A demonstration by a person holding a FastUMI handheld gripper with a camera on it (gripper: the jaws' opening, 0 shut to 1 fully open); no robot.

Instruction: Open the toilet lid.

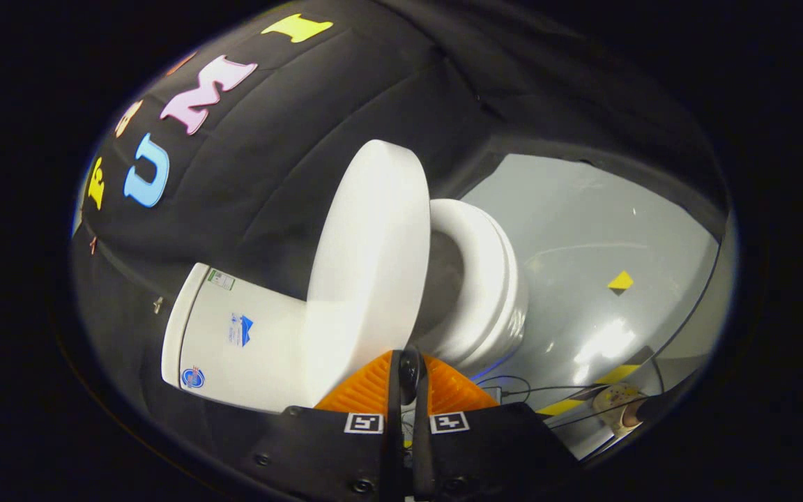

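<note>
Jaws nearly closed, the gripper has its two fingers drawn together with only a thin dark slit between them, holding nothing. Just beyond the fingertips stands the white toilet lid, raised well off the seat, its edge meeting the tips. Beside the lid sits the tank; farther off, grey floor and cables

White toilet lid raised upright off the seat, just ahead of the closed gripper
</note>
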